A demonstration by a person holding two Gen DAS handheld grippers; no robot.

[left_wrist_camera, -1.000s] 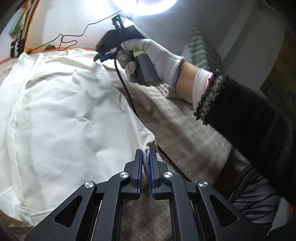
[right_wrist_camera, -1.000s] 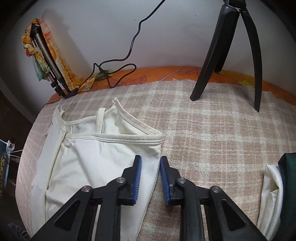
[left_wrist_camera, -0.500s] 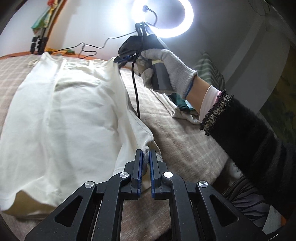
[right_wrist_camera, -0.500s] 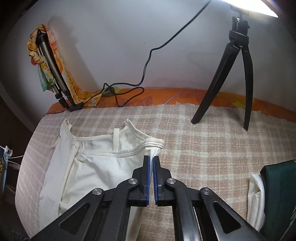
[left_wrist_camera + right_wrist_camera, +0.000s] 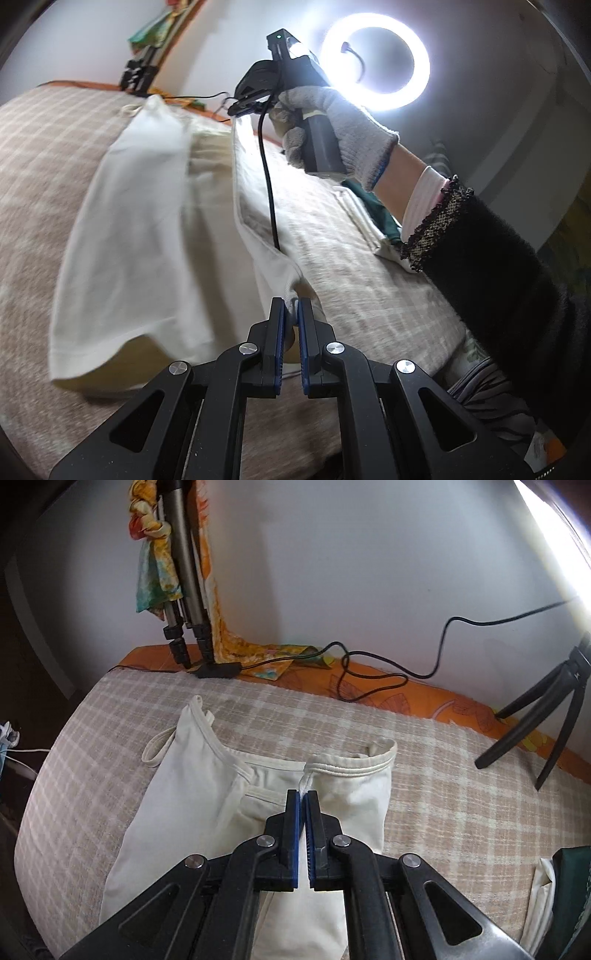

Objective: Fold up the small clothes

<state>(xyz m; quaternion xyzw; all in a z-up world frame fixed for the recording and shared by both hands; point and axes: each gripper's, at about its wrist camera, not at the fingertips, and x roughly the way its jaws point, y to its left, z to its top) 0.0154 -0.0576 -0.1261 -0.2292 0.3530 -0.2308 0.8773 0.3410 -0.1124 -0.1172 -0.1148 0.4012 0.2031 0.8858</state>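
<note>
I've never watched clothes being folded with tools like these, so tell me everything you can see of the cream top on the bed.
The cream top is a sleeveless garment of soft, thin-looking knit with ribbed binding along its neckline and narrow straps. It lies on the checked blanket, partly lifted and folding over itself. The right gripper is shut on its upper edge near the neckline, and the left gripper is shut on a lower corner by the hem. The side between them is raised and doubled over; the rest lies flat, slightly creased.

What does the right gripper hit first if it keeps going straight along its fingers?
The cream top it already pinches: the right gripper is shut on its edge. Straight ahead lies the neckline band, then probably the checked blanket; depth unclear.
</note>
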